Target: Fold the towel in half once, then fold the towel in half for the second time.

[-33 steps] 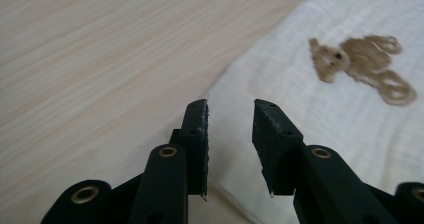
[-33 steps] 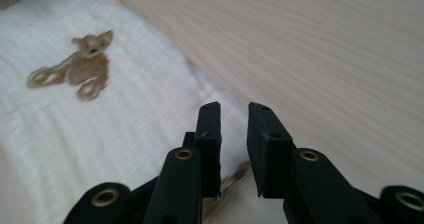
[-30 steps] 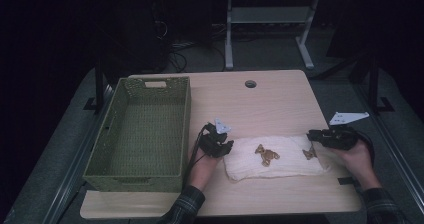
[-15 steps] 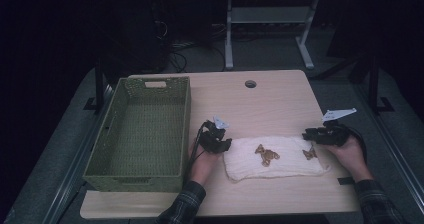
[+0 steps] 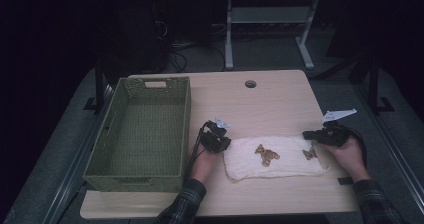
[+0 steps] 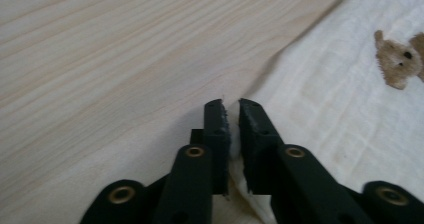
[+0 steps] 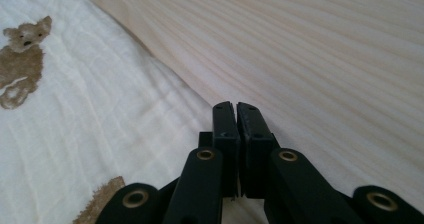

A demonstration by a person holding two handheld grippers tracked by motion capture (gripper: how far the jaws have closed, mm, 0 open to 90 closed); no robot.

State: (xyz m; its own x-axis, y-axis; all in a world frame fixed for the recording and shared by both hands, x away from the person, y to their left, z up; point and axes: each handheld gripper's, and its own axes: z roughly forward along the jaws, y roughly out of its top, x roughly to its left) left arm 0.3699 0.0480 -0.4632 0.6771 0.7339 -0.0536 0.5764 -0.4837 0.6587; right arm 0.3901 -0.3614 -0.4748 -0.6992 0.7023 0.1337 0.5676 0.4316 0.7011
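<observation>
A white cloth (image 5: 285, 159) printed with brown bears (image 5: 266, 155) lies flat on the wooden table (image 5: 270, 104). My left gripper (image 5: 225, 145) sits at the cloth's left end. In the left gripper view its jaws (image 6: 231, 106) have just been closing and pinch the edge of the cloth (image 6: 340, 109), with white fabric showing between the pads. My right gripper (image 5: 307, 134) is at the cloth's right end. Its jaws (image 7: 235, 106) have also just been closing at the edge of the cloth (image 7: 90, 124), and a thin pale line shows between the pads.
A green woven basket (image 5: 187, 115) stands on the left half of the table, close to my left hand. A round cable hole (image 5: 250, 84) sits near the far edge. Beyond the table are a dark floor and a metal stand (image 5: 270, 19).
</observation>
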